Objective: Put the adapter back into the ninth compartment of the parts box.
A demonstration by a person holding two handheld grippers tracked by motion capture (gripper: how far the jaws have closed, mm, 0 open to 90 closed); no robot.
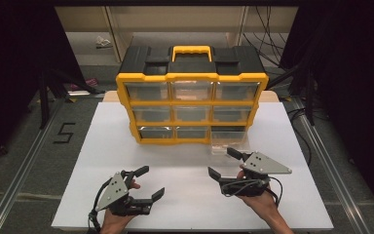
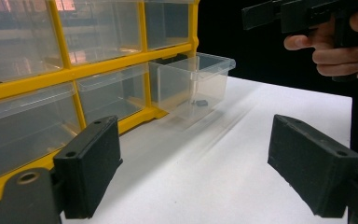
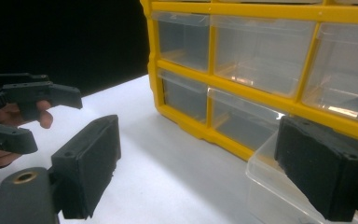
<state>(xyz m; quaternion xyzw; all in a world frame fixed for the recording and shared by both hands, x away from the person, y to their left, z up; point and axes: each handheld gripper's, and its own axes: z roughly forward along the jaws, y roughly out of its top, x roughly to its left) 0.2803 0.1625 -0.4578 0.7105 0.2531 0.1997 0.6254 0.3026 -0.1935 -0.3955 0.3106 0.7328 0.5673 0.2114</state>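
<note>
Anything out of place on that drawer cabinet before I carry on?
Yes: the bottom right drawer of the yellow cabinet is pulled well out onto the white board; the other drawers sit flush. A small dark item lies inside it.

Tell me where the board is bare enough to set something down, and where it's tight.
Bare: the board left of the organizer, above the left gripper; the strip between the two grippers; and the right edge beyond the pulled-out drawer. Tight: in front of that drawer, where the right gripper hovers with open jaws.
</note>
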